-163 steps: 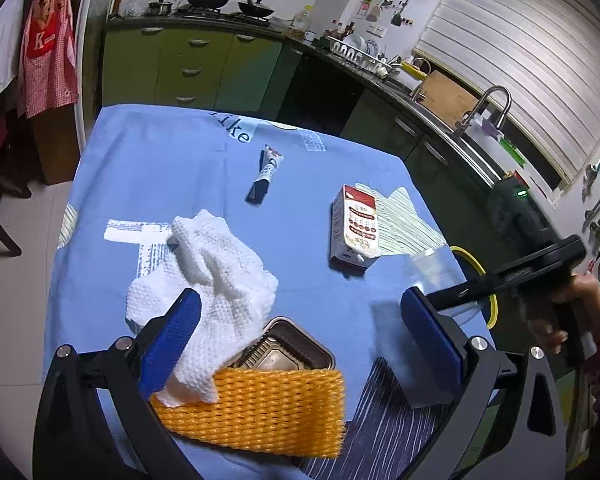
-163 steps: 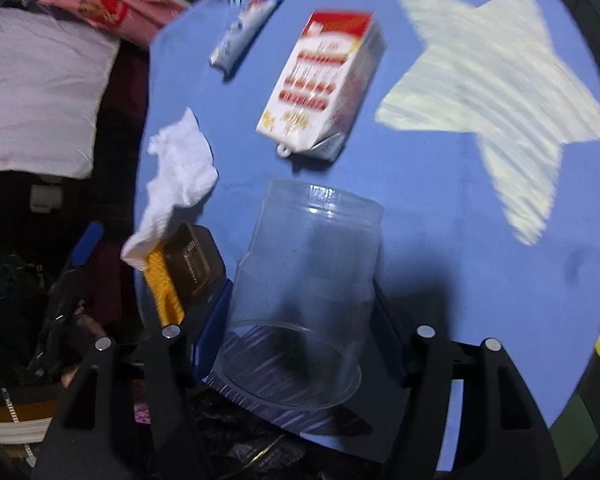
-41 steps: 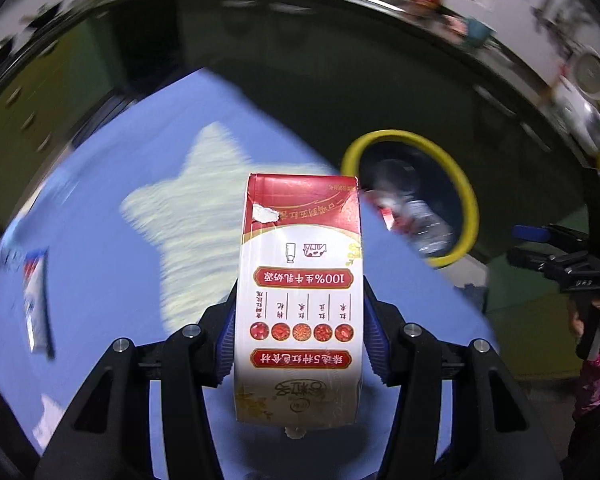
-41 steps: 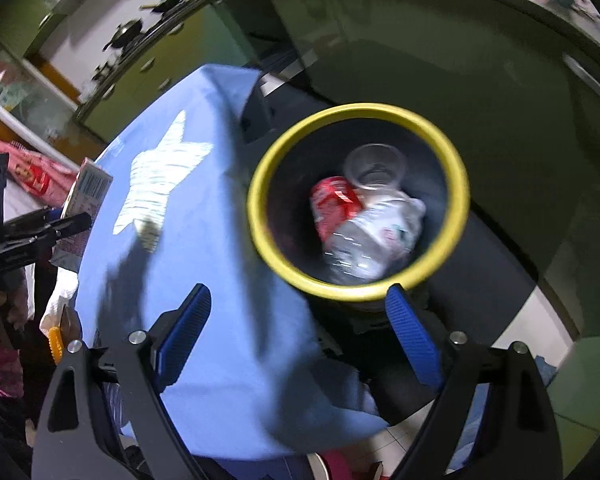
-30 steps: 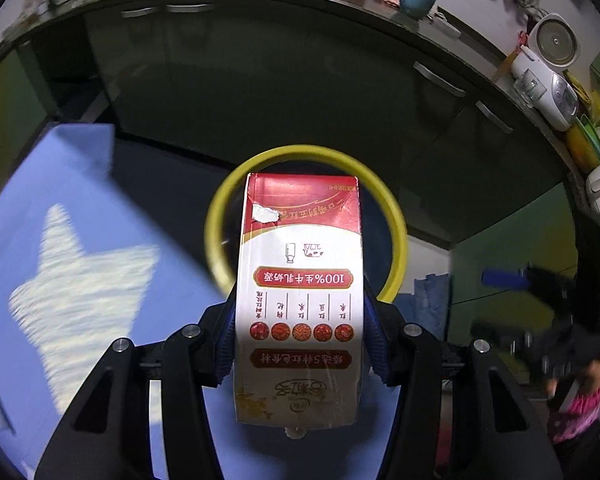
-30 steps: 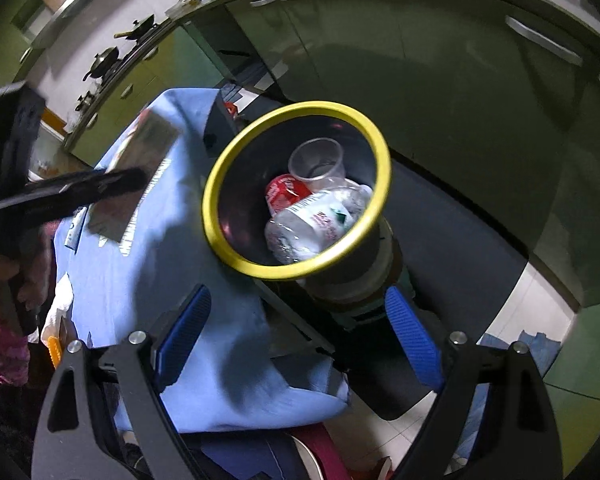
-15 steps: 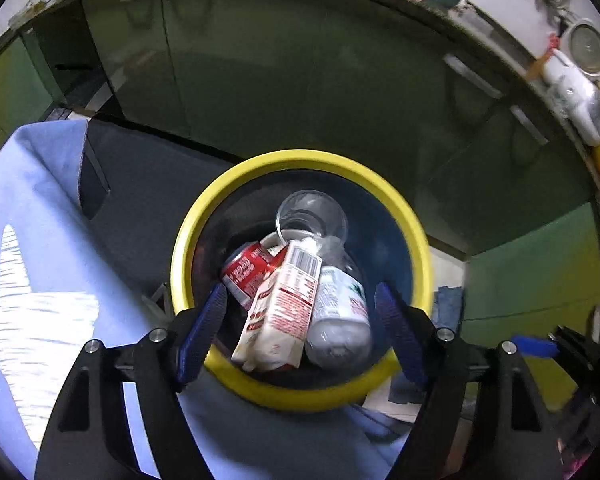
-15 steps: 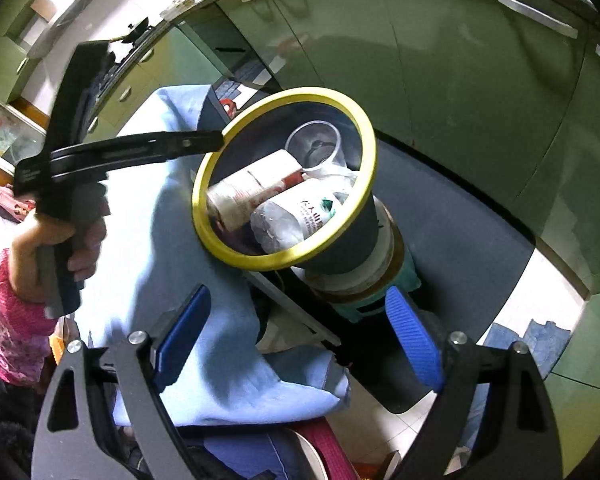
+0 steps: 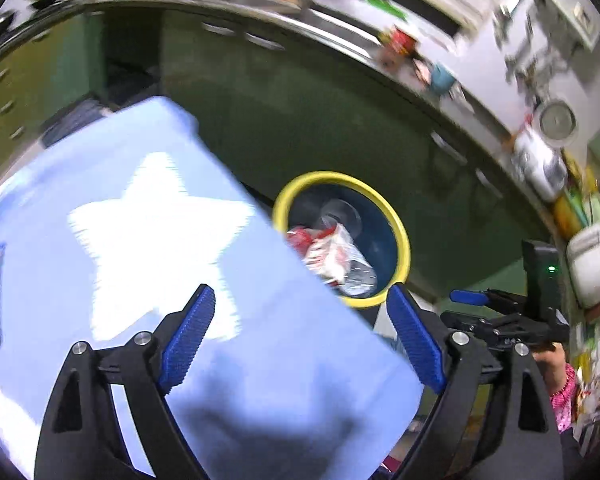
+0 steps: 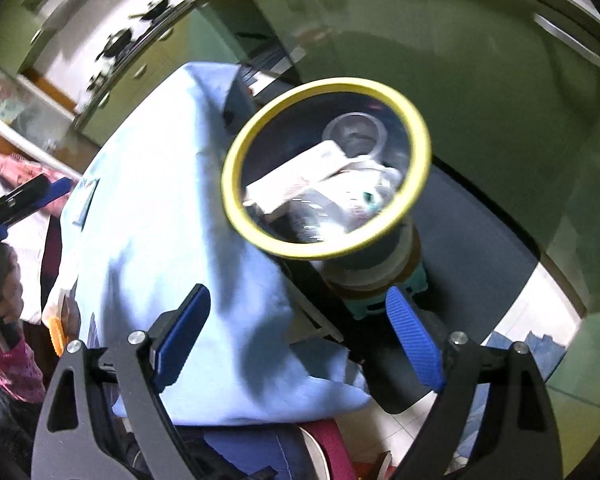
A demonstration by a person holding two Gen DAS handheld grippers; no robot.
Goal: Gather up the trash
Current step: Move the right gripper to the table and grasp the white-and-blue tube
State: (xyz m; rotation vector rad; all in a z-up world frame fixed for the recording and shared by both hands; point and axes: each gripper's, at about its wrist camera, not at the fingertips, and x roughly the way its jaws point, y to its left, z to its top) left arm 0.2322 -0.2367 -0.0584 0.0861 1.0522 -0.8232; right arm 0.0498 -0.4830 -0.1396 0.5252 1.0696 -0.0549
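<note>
In the left wrist view, my left gripper (image 9: 302, 342) is hanging wide open and empty over the blue tablecloth (image 9: 260, 360); its jaws have just been opening, and the milk carton (image 9: 324, 246) it was holding is now lying in the yellow-rimmed bin (image 9: 398, 228). In the right wrist view, my right gripper (image 10: 300, 336) is also gaping empty near the bin. Swinging back quickly, I am risking catching the hanging cloth.

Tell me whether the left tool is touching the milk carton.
Apart. The left wrist view shows the left tool open and empty over the tablecloth, the milk carton inside the bin.
</note>
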